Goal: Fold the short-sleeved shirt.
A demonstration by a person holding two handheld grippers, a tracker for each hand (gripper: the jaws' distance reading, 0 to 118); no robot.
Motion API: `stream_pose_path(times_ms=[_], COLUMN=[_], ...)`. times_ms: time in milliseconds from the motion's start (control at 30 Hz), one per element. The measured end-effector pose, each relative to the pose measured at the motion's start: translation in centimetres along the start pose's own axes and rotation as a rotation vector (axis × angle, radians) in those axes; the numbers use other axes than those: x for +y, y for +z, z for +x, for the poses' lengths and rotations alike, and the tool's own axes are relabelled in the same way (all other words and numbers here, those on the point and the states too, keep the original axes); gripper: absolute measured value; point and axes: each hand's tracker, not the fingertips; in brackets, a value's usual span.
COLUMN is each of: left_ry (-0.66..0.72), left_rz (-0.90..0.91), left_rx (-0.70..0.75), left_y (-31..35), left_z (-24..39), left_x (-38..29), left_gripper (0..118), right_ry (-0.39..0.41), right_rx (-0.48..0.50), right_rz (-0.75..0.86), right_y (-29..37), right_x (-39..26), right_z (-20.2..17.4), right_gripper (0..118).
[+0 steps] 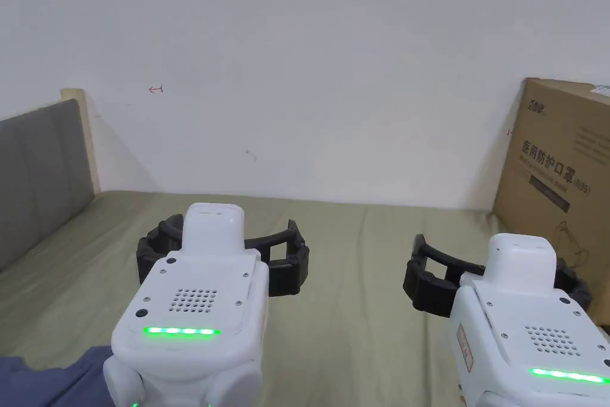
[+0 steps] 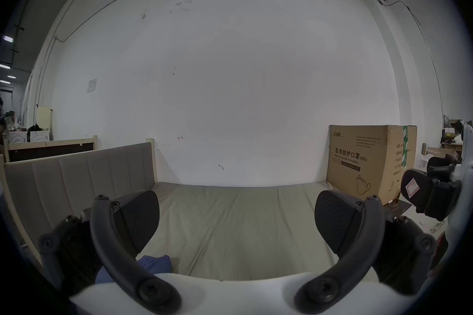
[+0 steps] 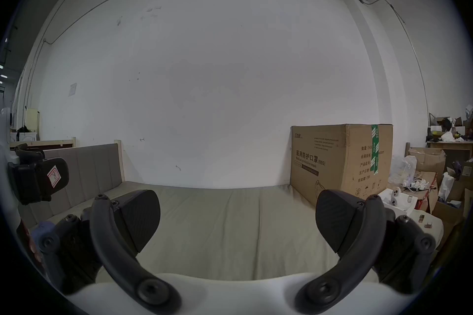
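A blue garment [image 1: 47, 381] lies at the near left corner of the olive-green bed [image 1: 357, 283]; only a corner of it shows. In the left gripper view a bit of the blue garment [image 2: 153, 264] peeks out below the left jaw. My left gripper [image 1: 223, 256] hovers above the bed, jaws wide apart and holding nothing, and stands open [image 2: 236, 215]. My right gripper [image 1: 497, 277] hangs beside it at the right, also open [image 3: 238, 215] and holding nothing. Both point toward the white wall.
A large cardboard box [image 1: 560, 188] stands on the bed's far right against the wall. A grey padded headboard [image 1: 36, 170] bounds the left side. Cartons and clutter [image 3: 430, 177] pile up beyond the bed's right edge. Bare mattress stretches between and ahead of the grippers.
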Motion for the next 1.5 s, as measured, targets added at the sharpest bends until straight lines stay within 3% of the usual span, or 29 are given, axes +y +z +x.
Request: stream_pose_path(times_ms=[1500], left_ry=[-0.010], left_rz=[-0.015], left_rx=[-0.027], left_y=[-0.11], left_z=[0.67], left_x=[0.32], left_gripper=[118], right_ry=[0.026], right_rx=[-0.008], right_rz=[0.025], right_y=[0.06], right_x=[0.40], right_z=[-0.04], right_gripper=[118])
